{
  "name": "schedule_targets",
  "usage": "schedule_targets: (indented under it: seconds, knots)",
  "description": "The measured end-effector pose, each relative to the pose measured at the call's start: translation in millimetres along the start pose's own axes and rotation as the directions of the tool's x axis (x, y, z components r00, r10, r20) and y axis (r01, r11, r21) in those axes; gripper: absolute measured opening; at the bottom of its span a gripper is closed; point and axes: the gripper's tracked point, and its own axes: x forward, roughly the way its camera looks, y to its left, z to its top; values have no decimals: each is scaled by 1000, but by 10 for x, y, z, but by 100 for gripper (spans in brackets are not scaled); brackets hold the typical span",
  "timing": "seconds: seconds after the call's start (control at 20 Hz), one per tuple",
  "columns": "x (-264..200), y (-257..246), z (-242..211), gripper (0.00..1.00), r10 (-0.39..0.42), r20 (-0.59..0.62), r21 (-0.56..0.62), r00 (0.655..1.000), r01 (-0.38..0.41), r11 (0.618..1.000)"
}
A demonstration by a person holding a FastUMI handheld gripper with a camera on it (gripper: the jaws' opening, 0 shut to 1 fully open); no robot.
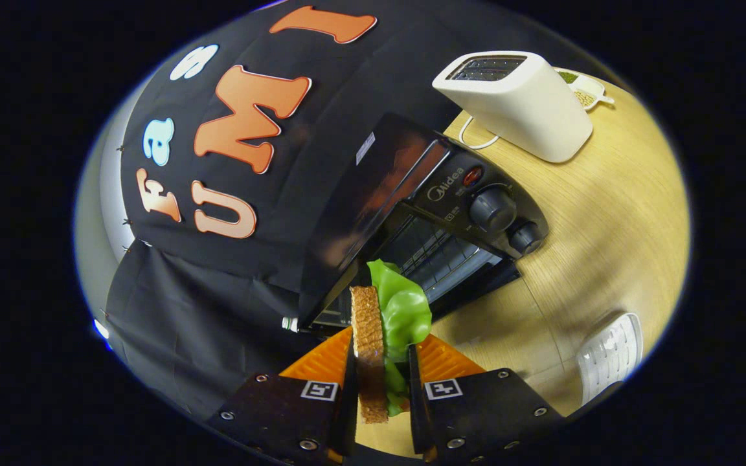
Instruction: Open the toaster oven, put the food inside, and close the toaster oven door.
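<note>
1. A pale wood counter (pixel 580 213) fills the right half of the frame, tilted in the view; black cloth covers the booth wall across the upper left.
2. Lower centre, the fingers (pixel 383 369) are closed on a sandwich (pixel 379 336): a slice of brown bread (pixel 368 343) stands on edge against the left finger, and a green lettuce leaf (pixel 402 310) bulges out toward the right finger and above both tips. Both fingers press on it.
3. Just beyond the food, in the centre of the frame, sits the black toaster oven (pixel 425 213). Its door (pixel 476 285) hangs open, dropped down toward the counter, and the wire rack (pixel 434 252) inside shows. The lettuce's top edge overlaps the mouth of the oven; whether the food has crossed the opening's edge I cannot tell.
4. Two knobs (pixel 502 217) line the oven's right side panel.
5. Upper right, a white pop-up toaster (pixel 515 103) stands well apart from the oven, with bare counter between them.
6. Behind the toaster, a small white dish (pixel 583 90) holds grains.
7. Lower right, a white ribbed object (pixel 609 353) lies near the counter's edge, with open counter between it and the oven door.
</note>
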Motion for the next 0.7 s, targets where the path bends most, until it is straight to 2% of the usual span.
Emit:
schedule_targets:
  seconds: [0.35, 0.7]
  knots:
    - [471, 102, 82, 34, 47, 85, 130, 995, -58, 990]
    - [894, 99, 163, 34, 50, 180, 144, 982, -77, 987]
